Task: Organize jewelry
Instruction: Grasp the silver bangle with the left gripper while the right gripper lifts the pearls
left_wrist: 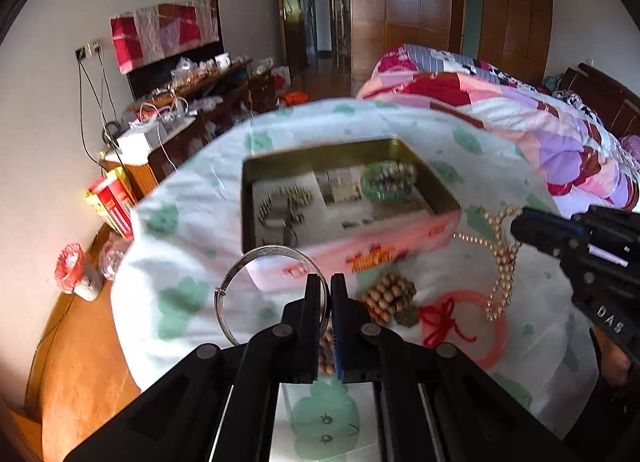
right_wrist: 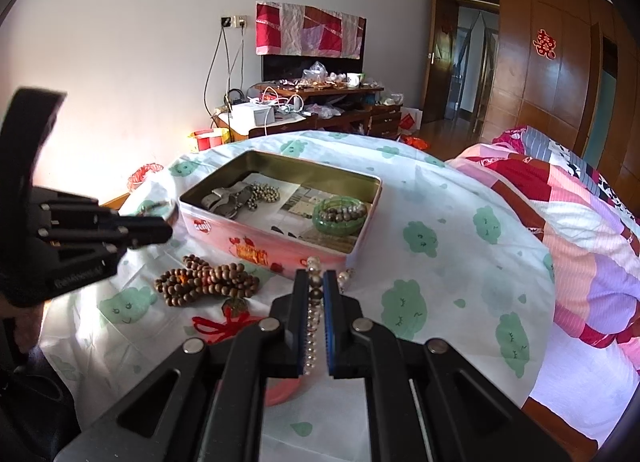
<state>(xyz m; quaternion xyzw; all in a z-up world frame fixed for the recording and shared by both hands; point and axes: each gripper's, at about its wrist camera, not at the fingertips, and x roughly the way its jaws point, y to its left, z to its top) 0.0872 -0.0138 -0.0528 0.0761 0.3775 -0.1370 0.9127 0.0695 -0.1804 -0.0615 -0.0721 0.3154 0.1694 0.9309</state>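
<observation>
Left gripper (left_wrist: 326, 290): raised in front of the pink tin, fingers pressed together on the rim of a silver bangle (left_wrist: 256, 282); the ring stands out to the left of the fingers, off the cloth.

Right gripper (right_wrist: 316, 290): low over the table, clenched on a pearl necklace (right_wrist: 312, 326) that runs between its fingers; the far end of the strand lies against the tin's near wall.

Pink tin (right_wrist: 256, 246): open, lid off, on the cloth near the table's middle. Inside lie a grey bead strand with a metal piece at the left, and a green bangle (right_wrist: 340, 217) ringed around dark beads at the right, on printed paper.

Loose on the cloth: a brown wooden bead string (right_wrist: 204, 282) in front of the tin, a red knotted cord (right_wrist: 224, 322) beside it, near a pink ring.

Left wrist view only: the pearl strand hanging in a loop from the right gripper's tip (left_wrist: 500, 262).

Right wrist view only: the left gripper from the side, with the bangle at the tin's left corner.

Surface: round table under a white cloth (right_wrist: 440, 262) printed with green cloud faces.

Room: a bed with a patchwork quilt (right_wrist: 580, 221) beside the table, a cluttered wooden desk at the white wall, wooden wardrobe doors with a red paper emblem.
</observation>
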